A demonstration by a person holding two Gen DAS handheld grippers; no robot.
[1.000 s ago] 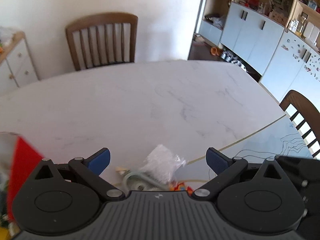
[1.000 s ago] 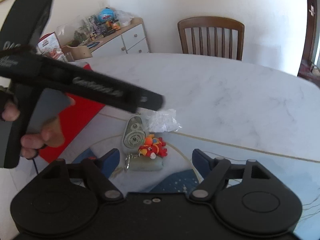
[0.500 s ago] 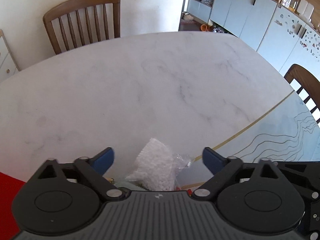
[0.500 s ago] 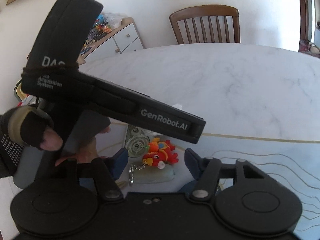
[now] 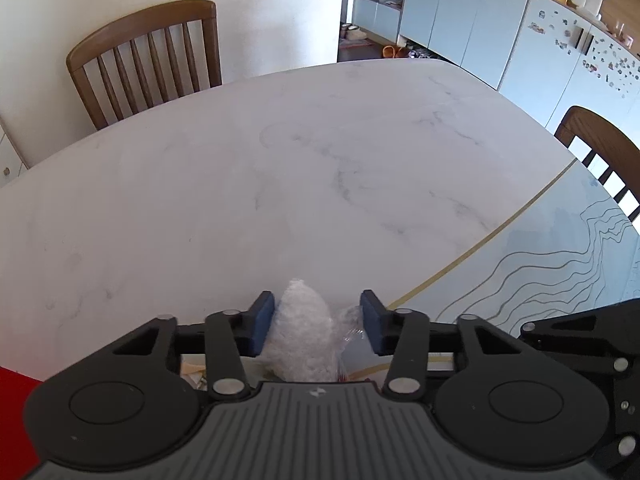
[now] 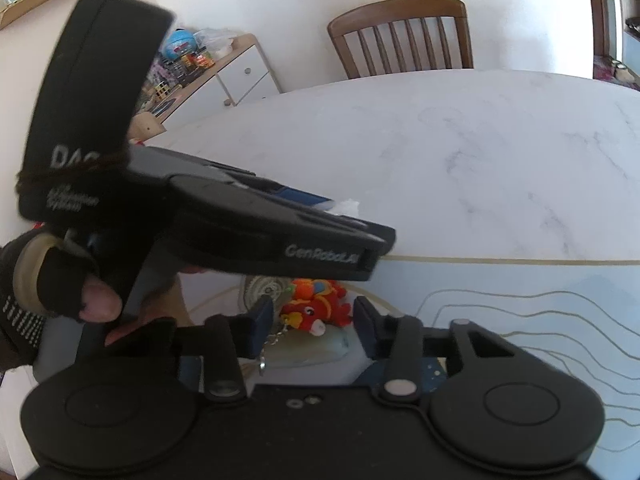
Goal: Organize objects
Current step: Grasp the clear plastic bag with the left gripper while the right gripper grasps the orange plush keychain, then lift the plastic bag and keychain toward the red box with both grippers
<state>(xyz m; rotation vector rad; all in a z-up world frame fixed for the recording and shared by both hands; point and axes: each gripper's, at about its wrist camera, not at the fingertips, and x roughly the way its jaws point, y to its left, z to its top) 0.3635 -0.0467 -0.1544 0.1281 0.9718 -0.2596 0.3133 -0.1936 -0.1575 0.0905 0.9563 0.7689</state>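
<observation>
left hand-held gripper [image 5: 318,322]: closing around clear crinkly plastic bag of white granules [image 5: 302,340] on white marble surface [image 5: 280,184] | right hand-held gripper [image 6: 310,330]: closing around red-orange plush fish keychain [image 6: 316,310], not yet pinched | risk: bag slipping or tearing; keychain snagging neighbouring items

My table [image 5: 280,168] is a white marble-patterned top with a rounded far edge, and most of it lies bare. I take the pale blue mat [image 5: 560,264] as my landmark: it has a thin gold border and wavy contour lines, and it covers the near corner of the table. Just beyond its gold border, on the bare marble, lies a clear bag of white beads [image 5: 300,340]. On the mat itself, near that border, sit a red-and-orange plush keychain [image 6: 316,308], a round metal gear piece [image 6: 260,290] just beside it, and a pale green flat piece [image 6: 312,350] under the plush.
</observation>
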